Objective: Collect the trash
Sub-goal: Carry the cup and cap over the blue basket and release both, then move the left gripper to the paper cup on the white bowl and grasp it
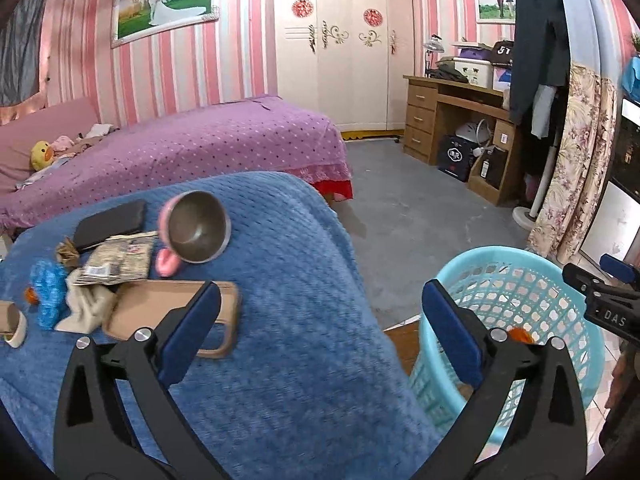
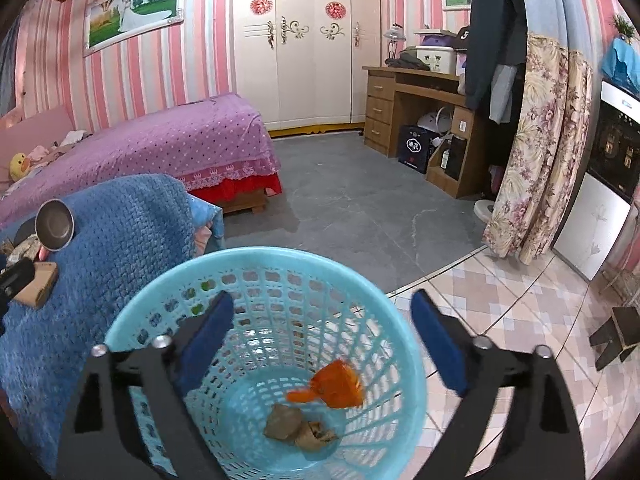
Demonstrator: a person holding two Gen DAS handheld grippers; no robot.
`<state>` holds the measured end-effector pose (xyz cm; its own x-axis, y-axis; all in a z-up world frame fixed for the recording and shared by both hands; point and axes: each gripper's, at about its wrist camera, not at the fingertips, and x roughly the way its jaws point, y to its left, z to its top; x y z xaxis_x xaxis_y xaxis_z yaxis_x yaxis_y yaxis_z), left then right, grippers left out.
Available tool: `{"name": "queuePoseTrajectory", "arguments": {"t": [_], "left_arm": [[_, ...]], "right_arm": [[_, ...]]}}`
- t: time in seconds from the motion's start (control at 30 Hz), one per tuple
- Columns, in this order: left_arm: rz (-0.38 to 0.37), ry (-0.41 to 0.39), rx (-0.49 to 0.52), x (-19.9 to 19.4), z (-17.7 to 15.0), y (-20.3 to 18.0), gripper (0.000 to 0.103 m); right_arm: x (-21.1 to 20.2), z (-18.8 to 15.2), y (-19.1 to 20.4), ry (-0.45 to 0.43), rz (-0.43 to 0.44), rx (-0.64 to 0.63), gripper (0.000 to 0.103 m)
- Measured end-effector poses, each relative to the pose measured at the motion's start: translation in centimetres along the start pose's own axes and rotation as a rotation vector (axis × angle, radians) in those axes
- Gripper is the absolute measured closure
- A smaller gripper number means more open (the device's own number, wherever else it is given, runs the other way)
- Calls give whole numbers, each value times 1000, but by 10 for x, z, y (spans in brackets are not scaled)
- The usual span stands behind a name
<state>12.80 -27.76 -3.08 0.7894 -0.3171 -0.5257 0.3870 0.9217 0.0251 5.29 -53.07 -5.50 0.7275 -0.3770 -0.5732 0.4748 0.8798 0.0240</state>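
Your right gripper (image 2: 320, 344) hangs over the mouth of the turquoise basket (image 2: 132, 316), jaws spread wide with nothing between them, so anything let go there falls straight in; an orange wrapper (image 2: 340, 384) and two brown crumpled scraps (image 2: 298, 426) already lie on the basket's floor. Your left gripper (image 1: 320, 332) is just as wide and just as empty, tilted down over the blue blanket (image 1: 288, 352) near its right edge, beside the basket. The rest of the trash sits toward the blanket's left edge: a crushed printed packet (image 1: 116, 260), a blue crinkled wrapper (image 1: 48, 292), a beige crumpled rag or paper (image 1: 86, 304) (the blur makes it hard to say which) and a brown scrap (image 1: 66, 252). The steel bowl (image 1: 198, 226), the dark phone-like slab (image 1: 110, 224) and the brown tray (image 1: 176, 312) among them look like keepers, which is probably why they stay put. I judge the left hand is placed to go for that pile next.
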Motion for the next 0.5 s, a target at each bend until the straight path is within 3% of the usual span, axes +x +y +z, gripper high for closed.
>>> {"name": "queuePoseTrajectory", "arguments": {"t": [0.27,0.5], "left_arm": [[64,-9,-25,-24,0,53,6],[175,-12,-70,-35,-2,119,6]], "right_arm": [[-7,10,39,-26,10,-6,5],[-10,15,94,-37,71,-51,5]]}}
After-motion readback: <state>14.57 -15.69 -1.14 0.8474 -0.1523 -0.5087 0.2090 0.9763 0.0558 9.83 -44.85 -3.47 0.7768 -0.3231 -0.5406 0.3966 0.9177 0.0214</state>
